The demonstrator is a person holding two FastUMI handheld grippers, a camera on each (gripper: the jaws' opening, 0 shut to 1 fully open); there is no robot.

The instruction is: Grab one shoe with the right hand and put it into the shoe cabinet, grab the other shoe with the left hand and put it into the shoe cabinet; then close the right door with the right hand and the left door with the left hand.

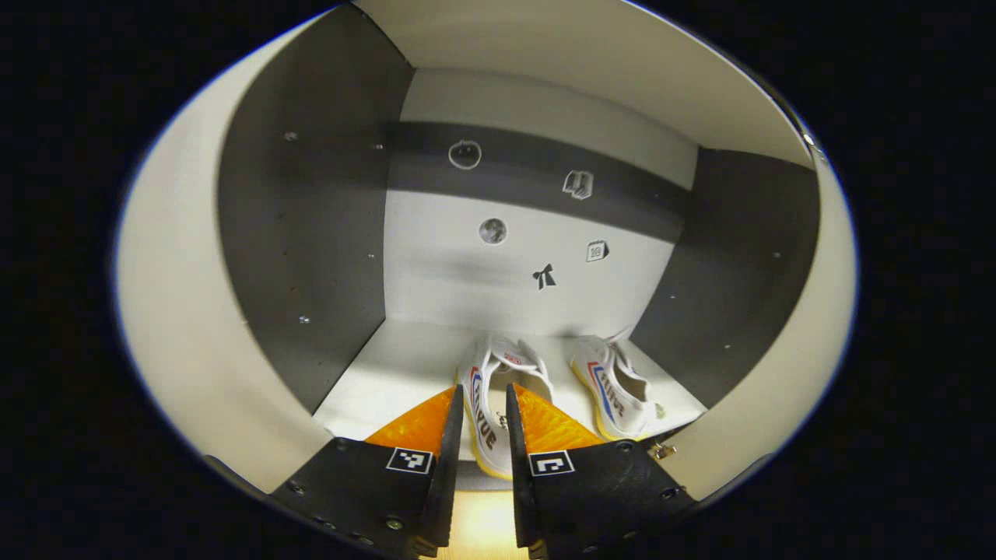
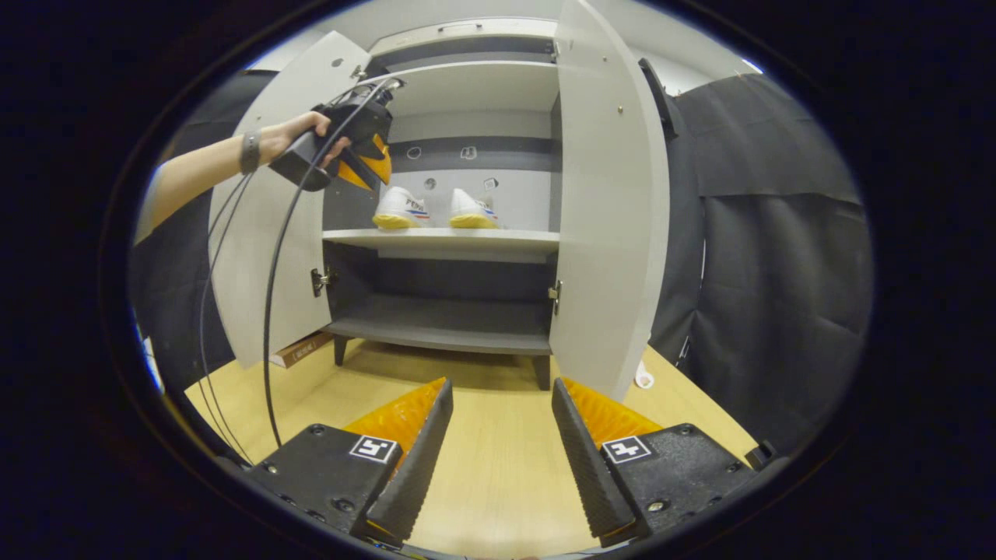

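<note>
Both shoes [image 2: 432, 210] sit side by side on the cabinet's upper shelf [image 2: 440, 236]. Your left gripper [image 1: 484, 424] is narrowly parted by the left shoe's heel, your right gripper [image 2: 498, 443] wide and empty. Doors [image 2: 611, 202] look light and stiff; push their free edges.

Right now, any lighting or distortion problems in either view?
Left gripper view: shoe cabinet side walls dark, back panel lit, left shoe sharp between the left claw tips. Right gripper view: fisheye bows the right door; upper shelf bright, lower shelf shadowed.

Two white shoes [image 2: 434, 211] (side by side) on the cabinet shelf [image 2: 440, 237].
</note>
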